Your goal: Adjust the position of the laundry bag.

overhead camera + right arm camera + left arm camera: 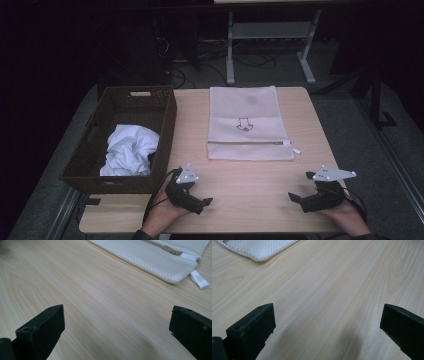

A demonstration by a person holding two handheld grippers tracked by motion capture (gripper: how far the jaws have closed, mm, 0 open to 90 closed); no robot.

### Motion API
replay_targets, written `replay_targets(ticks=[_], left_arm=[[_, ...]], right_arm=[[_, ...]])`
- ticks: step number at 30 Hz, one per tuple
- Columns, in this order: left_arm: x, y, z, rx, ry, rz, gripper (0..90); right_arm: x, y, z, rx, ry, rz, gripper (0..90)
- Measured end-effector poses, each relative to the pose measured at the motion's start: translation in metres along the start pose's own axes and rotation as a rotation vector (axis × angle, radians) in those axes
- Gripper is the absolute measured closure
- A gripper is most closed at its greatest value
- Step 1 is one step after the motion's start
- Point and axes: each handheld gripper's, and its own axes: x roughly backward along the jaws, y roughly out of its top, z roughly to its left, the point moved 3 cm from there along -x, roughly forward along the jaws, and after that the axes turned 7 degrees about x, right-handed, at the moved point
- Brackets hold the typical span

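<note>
Both grippers rest low on the wooden table [250, 195] with jaws spread wide and nothing between them, the left gripper [200, 202] near the front corner of the basket [167, 125] and the right gripper [296, 198] well to the other side. Just ahead of them the white mesh laundry bag [250, 125] lies flat with its zipper [250, 142] seemingly closed along the near edge, so a good start would probably be pinning the bag's corner with one gripper while the other takes the zipper pull beside the white tab [200, 281]. Crumpled white cloth [130, 149] sits loose in the brown woven basket, apart from the bag.
</note>
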Motion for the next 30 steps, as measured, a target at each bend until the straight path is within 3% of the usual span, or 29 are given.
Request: replay_targets(ticks=[21,23,30], left_arm=[[-0.003,0.000,0.007,0.010,-0.019,-0.001,0.0],[-0.004,-0.002,0.008,-0.006,-0.024,0.005,0.0],[0.000,-0.002,0.011,0.013,-0.010,-0.019,0.0]], right_arm=[[-0.002,0.004,0.003,0.010,0.025,-0.014,0.0],[-0.004,0.006,0.003,0.015,0.029,-0.013,0.0],[-0.006,0.016,0.002,0.019,0.022,-0.035,0.0]])
